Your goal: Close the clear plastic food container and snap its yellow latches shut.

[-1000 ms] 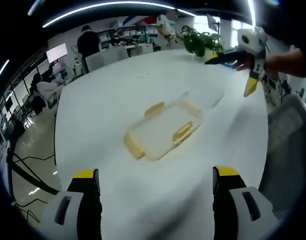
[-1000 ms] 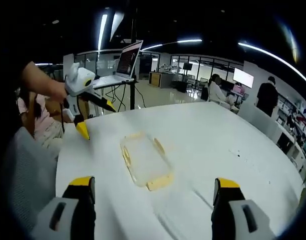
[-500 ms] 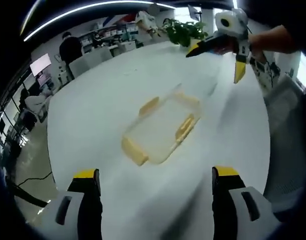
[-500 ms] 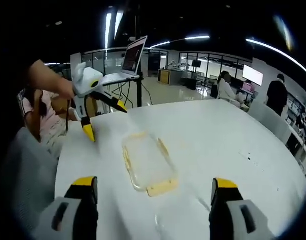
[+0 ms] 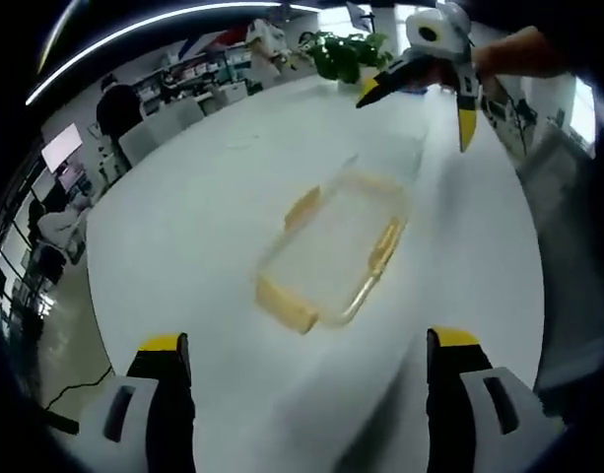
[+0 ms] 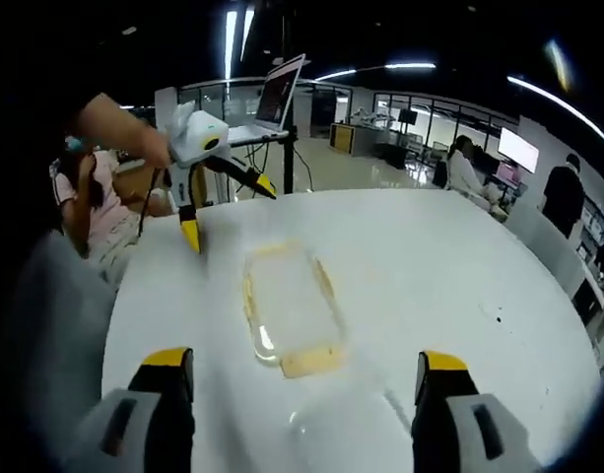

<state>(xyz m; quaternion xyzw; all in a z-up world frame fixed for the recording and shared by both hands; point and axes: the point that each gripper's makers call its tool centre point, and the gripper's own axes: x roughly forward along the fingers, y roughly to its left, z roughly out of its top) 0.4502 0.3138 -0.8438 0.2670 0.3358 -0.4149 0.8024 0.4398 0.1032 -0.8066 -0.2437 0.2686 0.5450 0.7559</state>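
Note:
A clear plastic container (image 5: 331, 251) with yellow latches (image 5: 287, 304) sticking out at its sides lies flat on the white table (image 5: 193, 197). My left gripper (image 5: 306, 347) is open, its yellow-tipped jaws wide apart and well short of the container. Beyond the container my right gripper (image 5: 415, 116) hangs open above the table, held by a hand. In the right gripper view the container (image 6: 287, 301) lies ahead of my open right gripper (image 6: 303, 363). The left gripper (image 6: 230, 214) hovers open past its far end. A faint clear shape (image 6: 326, 426), perhaps a lid, lies near the right jaws.
A laptop (image 6: 282, 91) stands on a raised stand behind the table's far edge, and a seated person (image 6: 95, 212) is beside it. A green plant (image 5: 343, 54) sits at the table's other end. More people and desks fill the room behind.
Both cameras have shifted and come a little nearer to the container. The container lies where it was. Both grippers stay open.

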